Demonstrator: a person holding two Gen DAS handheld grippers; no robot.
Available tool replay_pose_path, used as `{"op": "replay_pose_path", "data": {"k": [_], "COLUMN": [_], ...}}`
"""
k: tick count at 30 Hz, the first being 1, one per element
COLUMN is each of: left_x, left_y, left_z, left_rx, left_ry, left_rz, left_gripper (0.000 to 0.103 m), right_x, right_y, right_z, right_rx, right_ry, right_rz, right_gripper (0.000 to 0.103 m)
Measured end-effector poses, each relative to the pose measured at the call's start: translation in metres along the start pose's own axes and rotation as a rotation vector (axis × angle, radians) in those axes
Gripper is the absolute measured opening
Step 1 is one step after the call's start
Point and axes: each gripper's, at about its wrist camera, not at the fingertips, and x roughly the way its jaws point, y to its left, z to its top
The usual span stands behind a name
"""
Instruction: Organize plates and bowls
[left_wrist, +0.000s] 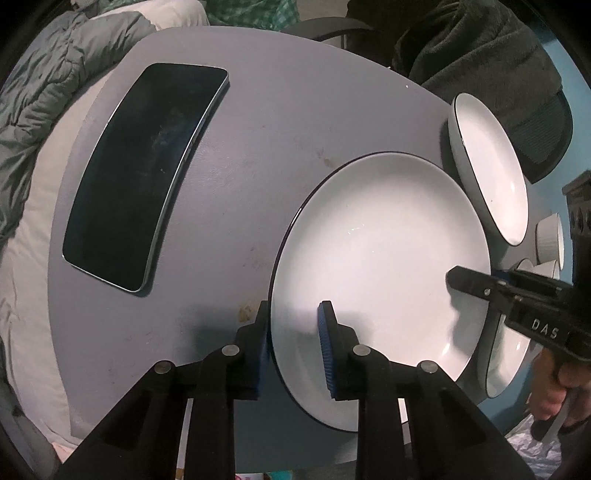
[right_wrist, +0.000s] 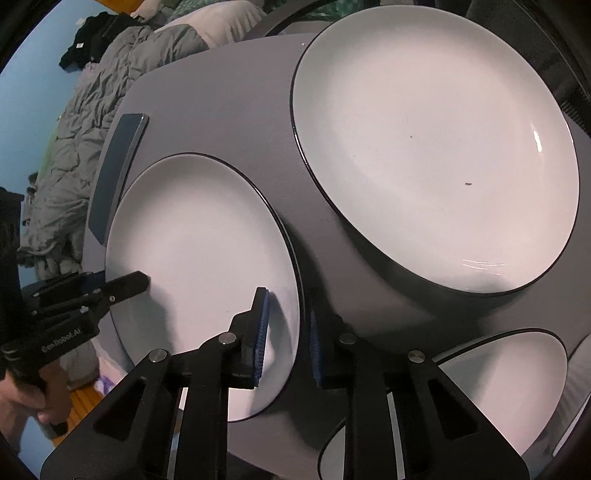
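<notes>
The left gripper (left_wrist: 293, 354) pinches the near rim of the round white dark-edged ceramic plate (left_wrist: 380, 266) on the grey table (left_wrist: 258, 147); the right gripper (right_wrist: 286, 336) clamps the opposite rim. Beyond the right jaws sits a larger white plate (right_wrist: 436, 155); beyond the left's, a black phone (left_wrist: 144, 177).

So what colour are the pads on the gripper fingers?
Blue, ribbed pads; clearest in the right wrist view.

A home bedroom: rumpled grey duvet (right_wrist: 92, 122), pillow (left_wrist: 22, 295) beside small table (left_wrist: 258, 147).
</notes>
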Motion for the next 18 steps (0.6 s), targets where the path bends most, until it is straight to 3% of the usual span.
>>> {"op": "replay_pose_path", "data": {"k": [9, 10, 18], "left_x": [-0.001, 0.004, 0.007], "left_y": [0.010, 0.013, 0.015], "left_z": [-0.003, 0.000, -0.001], "left_rx": [0.003, -0.005, -0.044], "left_ry": [0.003, 0.006, 0.042], "left_rz": [-0.030, -0.030, -0.015], "left_gripper": [0.023, 0.022, 0.023], "right_x": [0.004, 0.004, 0.007], "right_y": [0.003, 0.003, 0.009], "right_z": [0.003, 0.004, 0.001], "right_rx": [0.018, 0.017, 0.009], "right_ry": [0.012, 0.015, 0.045], "right_rz": [0.025, 0.025, 0.036], "right_gripper": [0.019, 0.015, 0.015]}}
